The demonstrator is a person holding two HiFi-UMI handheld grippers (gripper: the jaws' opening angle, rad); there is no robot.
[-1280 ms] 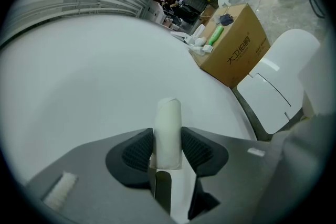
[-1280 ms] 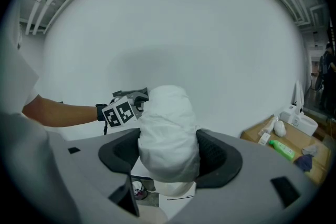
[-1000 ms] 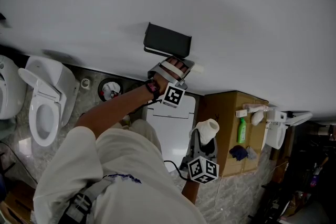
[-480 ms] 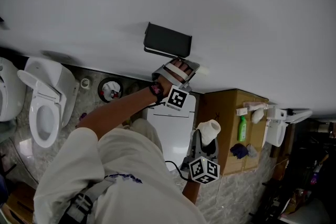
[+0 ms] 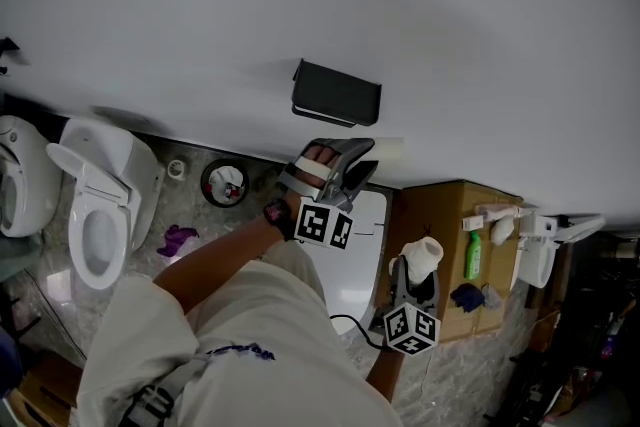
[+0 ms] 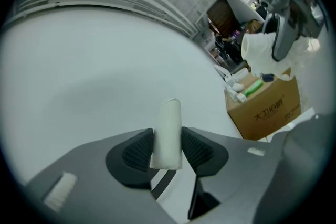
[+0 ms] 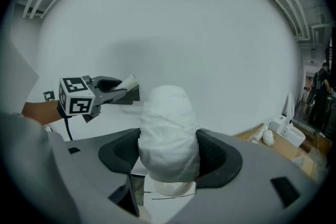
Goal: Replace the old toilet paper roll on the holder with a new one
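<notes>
L gripper [image 6: 168,140] pinches a slim white tube [image 6: 169,115], jaws pressed on its two sides, tube end sticking out past the tips. In head view it's just below the black rectangular wall holder [image 5: 336,94], apart from it. R gripper [image 7: 168,152] is clamped on a fat white toilet paper roll [image 7: 168,120], held lower & to the right, beside the brown cardboard box [image 5: 440,215]. Green bottle [image 5: 473,255] lies on box top nr its right edge. White toilet [image 5: 100,205] at far left
</notes>
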